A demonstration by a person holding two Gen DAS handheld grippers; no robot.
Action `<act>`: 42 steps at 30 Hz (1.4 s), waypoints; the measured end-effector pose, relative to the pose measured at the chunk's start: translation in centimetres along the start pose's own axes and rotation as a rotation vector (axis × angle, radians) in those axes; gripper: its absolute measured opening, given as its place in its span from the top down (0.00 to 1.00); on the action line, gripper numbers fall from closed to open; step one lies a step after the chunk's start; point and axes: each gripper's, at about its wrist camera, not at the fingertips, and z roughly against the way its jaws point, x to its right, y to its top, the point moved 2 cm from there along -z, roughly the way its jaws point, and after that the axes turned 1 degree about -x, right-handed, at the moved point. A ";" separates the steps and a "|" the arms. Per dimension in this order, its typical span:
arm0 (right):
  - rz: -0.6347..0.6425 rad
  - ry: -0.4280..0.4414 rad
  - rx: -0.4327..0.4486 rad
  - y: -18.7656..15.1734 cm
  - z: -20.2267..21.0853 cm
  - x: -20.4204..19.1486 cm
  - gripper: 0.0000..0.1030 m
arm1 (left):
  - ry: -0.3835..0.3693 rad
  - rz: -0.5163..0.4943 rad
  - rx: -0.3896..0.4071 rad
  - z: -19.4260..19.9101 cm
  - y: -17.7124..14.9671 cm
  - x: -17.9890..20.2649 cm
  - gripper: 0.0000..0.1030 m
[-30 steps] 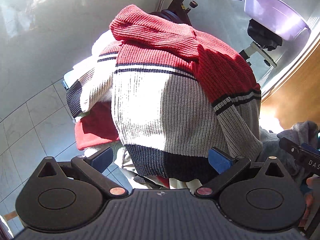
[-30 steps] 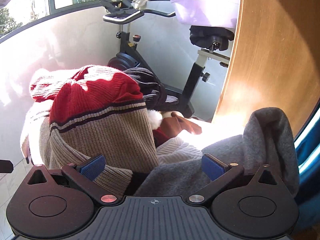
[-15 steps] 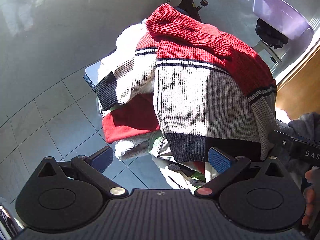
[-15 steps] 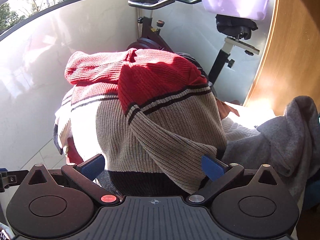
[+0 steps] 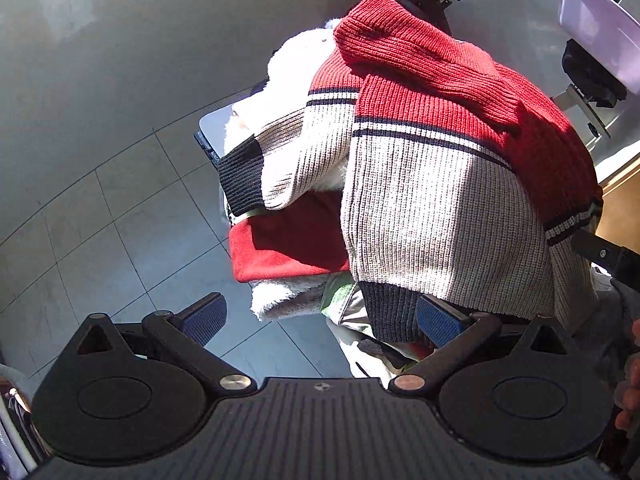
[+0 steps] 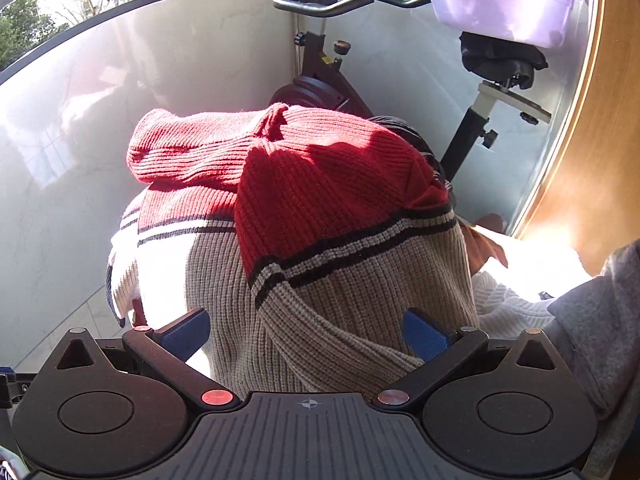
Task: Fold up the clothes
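A knitted sweater (image 5: pixel 432 184), red on top, beige below with dark stripes and a dark hem, lies draped over a heap of clothes. The same sweater (image 6: pixel 320 248) fills the right wrist view, one sleeve crossing its front. My left gripper (image 5: pixel 320 316) is open, low and left of the heap, its right pad by the dark hem. My right gripper (image 6: pixel 306 332) is open, its pads standing either side of the beige knit, not closed on it.
Under the sweater lie a red fleece (image 5: pixel 288 244), white fluffy cloth (image 5: pixel 296 64) and a grey garment (image 6: pixel 600 320). An exercise bike (image 6: pixel 480 120) with a purple basin (image 6: pixel 500 4) on it stands behind. Grey floor tiles (image 5: pixel 100 220) lie at left; a wooden panel (image 6: pixel 608 160) at right.
My left gripper has drawn back and to the left, so the heap now sits at the right. My right gripper has swung left from the grey garment onto the sweater.
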 end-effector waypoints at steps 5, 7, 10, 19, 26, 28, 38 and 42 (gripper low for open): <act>0.009 0.036 0.039 3.1 -2.4 1.0 0.01 | 0.014 -0.013 0.043 -0.5 3.3 1.9 0.00; 0.032 0.032 0.025 3.1 -3.6 1.3 0.01 | 0.012 -0.024 0.064 -0.7 4.5 2.8 0.00; 0.067 0.026 0.004 3.1 -5.3 1.8 0.01 | -0.009 -0.027 0.077 -1.1 5.7 3.8 0.00; 0.173 0.004 0.025 1.9 -7.4 1.8 0.01 | -0.063 0.012 0.057 -3.7 9.1 5.1 0.00; 0.151 0.035 0.013 2.1 -7.6 2.6 0.01 | -0.092 -0.034 0.009 -6.3 11.1 5.4 0.00; 0.133 0.028 -0.002 2.4 -7.7 2.5 0.01 | -0.104 -0.047 0.006 -7.0 12.2 5.1 0.00; -0.191 0.091 -0.067 6.9 -5.9 3.7 0.01 | -0.230 -0.017 -0.063 -10.8 17.3 1.8 0.00; -0.367 0.151 0.038 12.2 -4.5 3.8 0.01 | -0.266 -0.026 -0.121 -12.9 17.9 -0.1 0.00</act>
